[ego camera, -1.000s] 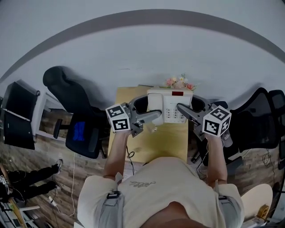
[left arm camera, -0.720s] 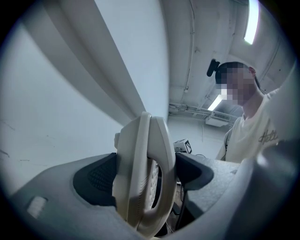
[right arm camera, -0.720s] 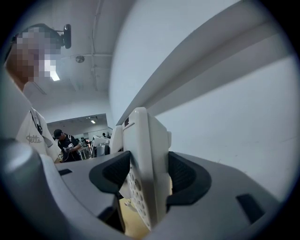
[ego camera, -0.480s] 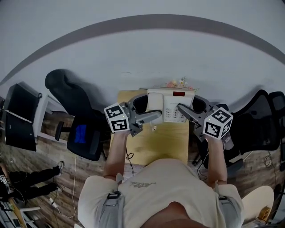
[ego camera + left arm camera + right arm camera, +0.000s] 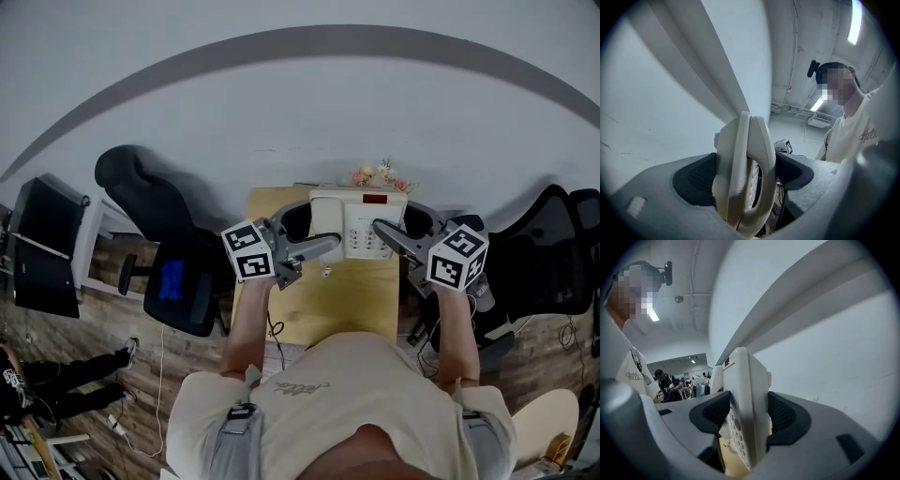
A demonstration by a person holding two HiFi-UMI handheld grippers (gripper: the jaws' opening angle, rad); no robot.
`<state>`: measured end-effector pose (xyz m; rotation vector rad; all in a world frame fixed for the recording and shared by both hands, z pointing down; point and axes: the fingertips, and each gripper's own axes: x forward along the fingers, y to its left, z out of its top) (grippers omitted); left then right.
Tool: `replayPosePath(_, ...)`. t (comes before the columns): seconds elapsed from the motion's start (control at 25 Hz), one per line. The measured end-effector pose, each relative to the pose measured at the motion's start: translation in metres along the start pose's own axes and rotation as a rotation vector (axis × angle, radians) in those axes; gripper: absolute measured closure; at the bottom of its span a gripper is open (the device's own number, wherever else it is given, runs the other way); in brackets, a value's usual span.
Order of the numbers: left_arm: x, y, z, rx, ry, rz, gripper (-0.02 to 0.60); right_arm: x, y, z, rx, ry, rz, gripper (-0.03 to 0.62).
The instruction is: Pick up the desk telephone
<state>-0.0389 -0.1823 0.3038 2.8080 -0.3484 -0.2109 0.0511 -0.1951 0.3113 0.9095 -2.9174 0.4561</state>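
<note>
Where dimpled pads [image 5: 783, 416] clamp it, the boxy cream telephone [image 5: 353, 212] looks smooth.

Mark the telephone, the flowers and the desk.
telephone [image 5: 359, 225], head view, middle of its white body.
flowers [image 5: 380, 175], head view, on the pink blooms behind the telephone.
desk [image 5: 323, 305], head view, bare wooden top nearer the person.
</note>
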Motion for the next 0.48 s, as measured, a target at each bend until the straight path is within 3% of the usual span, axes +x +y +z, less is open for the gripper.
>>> replayPosePath(0.48,-0.0012,0.0026,-0.0016,-0.005,-0.002,-0.002,0.197,0.0017,-0.0007,-0.0017,0.004,0.004,-0.004,0.356)
